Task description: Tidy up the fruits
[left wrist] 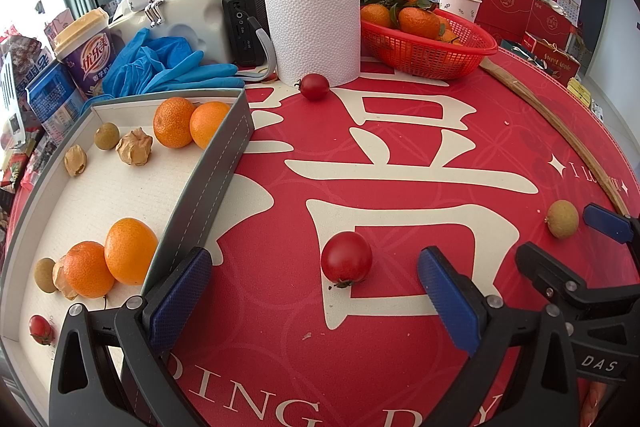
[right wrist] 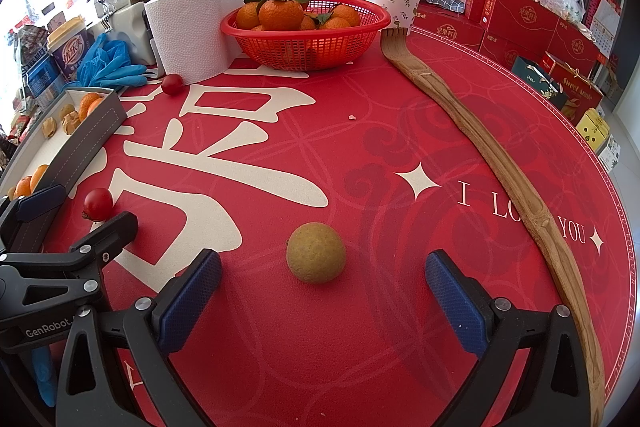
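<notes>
Both tools stand spread and empty. The left gripper (left wrist: 320,291) brackets a cherry tomato (left wrist: 346,262) on the red mat (left wrist: 400,367), just beside the grey tray (left wrist: 208,187) of sorted fruit. The right gripper (right wrist: 322,291) frames a longan (right wrist: 316,253). Risk: both fruits are round, so an off-centre closing finger would likely roll them away; too much squeeze could burst the tomato.

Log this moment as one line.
left hand-held gripper open, facing red cherry tomato | right hand-held gripper open, facing round tan longan | neither grasped
</notes>
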